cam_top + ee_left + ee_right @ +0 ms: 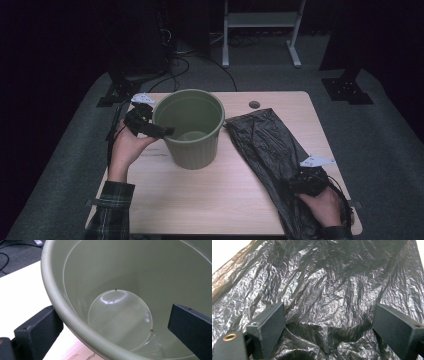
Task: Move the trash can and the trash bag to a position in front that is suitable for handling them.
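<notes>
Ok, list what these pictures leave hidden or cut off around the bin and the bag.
- Black bag: its near end runs off the bottom edge of the high view.
- Right gripper: the hand covers part of it in the high view.
- Green bin: its outer wall is cut off in the left gripper view.

Grey carpet floor (390,145), white frame legs (260,30), dark surroundings, cables (180,65).

high view: above, looking down on table (210,195) | left gripper view: close into bin (82,272) | right gripper view: close on bag (332,285)

Pale wooden table (215,190), grey carpet (380,135), white stand (260,22) behind.
</notes>
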Demonstrator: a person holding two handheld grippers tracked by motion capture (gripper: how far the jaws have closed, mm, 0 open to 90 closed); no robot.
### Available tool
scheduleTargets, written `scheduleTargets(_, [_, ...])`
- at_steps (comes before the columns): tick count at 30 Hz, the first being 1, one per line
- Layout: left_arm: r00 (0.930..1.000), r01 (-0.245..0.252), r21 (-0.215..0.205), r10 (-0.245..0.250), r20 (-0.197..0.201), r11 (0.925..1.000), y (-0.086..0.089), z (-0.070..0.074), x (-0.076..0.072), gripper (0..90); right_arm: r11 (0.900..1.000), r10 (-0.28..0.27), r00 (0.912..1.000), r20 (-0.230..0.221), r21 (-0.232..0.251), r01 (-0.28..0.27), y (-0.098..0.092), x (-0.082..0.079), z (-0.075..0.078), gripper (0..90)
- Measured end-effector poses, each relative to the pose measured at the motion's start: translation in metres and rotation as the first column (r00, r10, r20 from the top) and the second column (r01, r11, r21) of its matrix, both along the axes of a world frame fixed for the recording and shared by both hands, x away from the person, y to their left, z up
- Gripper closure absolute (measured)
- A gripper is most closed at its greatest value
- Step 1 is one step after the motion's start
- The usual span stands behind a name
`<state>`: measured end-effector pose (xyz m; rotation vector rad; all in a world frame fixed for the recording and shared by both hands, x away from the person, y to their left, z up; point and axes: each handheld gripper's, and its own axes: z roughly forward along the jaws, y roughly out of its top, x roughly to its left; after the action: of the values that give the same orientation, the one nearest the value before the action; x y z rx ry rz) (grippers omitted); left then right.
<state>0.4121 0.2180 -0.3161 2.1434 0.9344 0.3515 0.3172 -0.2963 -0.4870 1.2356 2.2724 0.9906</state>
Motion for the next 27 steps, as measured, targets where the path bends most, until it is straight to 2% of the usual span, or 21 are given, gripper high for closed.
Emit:
scheduleTargets(6, [0.9992,0.040,0.006,-0.040,0.001,0.9992,-0.012,0.000,-0.012,0.0,1.000,-0.001,1.0000,0.000,0.000,0.001,0.000,0.000,0.000,10.5])
scheduleTargets(12, [0.9968,0.079,-0.005,-0.079,-0.001,0.9968,-0.025,-0.001,-0.026,0.0,1.000,-0.001,1.0000,0.000,0.000,0.001,0.000,0.000,0.000,10.5])
scheduleTargets(17, [0.9937,0.112,-0.015,-0.112,0.002,0.9936,-0.036,-0.002,-0.038,0.0,1.000,-0.001,1.0000,-0.001,0.000,0.001,0.000,0.000,0.000,10.5])
scheduleTargets(27, [0.9873,0.159,-0.027,-0.159,0.004,0.9869,-0.048,-0.003,-0.056,0.0,1.000,-0.001,1.0000,0.000,0.000,0.001,0.000,0.000,0.000,10.5])
